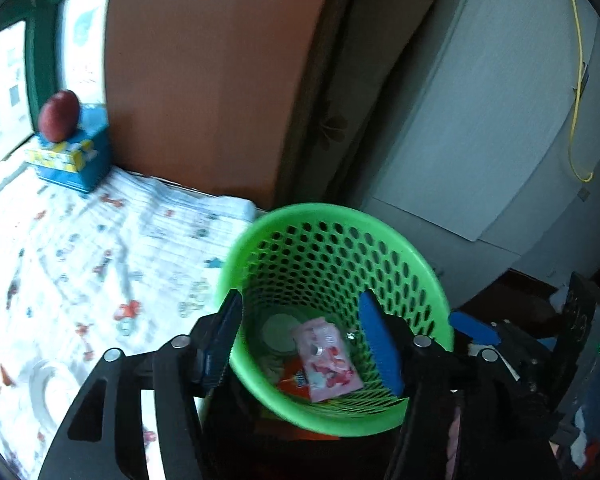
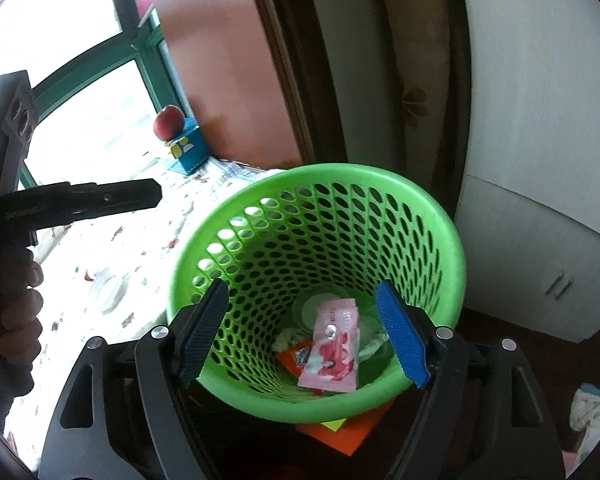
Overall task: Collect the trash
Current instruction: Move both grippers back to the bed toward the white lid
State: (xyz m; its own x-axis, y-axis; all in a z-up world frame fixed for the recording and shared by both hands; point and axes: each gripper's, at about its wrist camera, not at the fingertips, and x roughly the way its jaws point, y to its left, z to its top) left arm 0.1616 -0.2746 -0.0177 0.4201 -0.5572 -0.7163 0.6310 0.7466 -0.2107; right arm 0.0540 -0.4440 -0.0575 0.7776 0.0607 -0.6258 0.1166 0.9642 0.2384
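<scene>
A green perforated waste basket (image 1: 328, 224) (image 2: 380, 184) stands beside the bed. Inside it lie a pink wrapper (image 1: 328, 360) (image 2: 336, 348), an orange packet (image 2: 296, 358) and pale crumpled trash. My left gripper (image 1: 304, 340) is open and empty, its blue pads straddling the basket's near rim above the trash. My right gripper (image 2: 304, 332) is also open and empty, held over the basket's near rim. The right gripper's blue pad (image 1: 474, 326) shows at the right of the left wrist view. The left gripper's black body (image 2: 80, 200) shows at the left of the right wrist view.
A bed with a patterned white sheet (image 1: 80, 260) (image 2: 112, 248) lies left of the basket. A red apple (image 1: 58, 116) (image 2: 168, 122) sits on a blue box (image 1: 80, 156) (image 2: 190, 148) by the window. White cabinets (image 1: 480, 140) (image 2: 540, 160) stand behind. An orange sheet (image 2: 352, 428) lies under the basket.
</scene>
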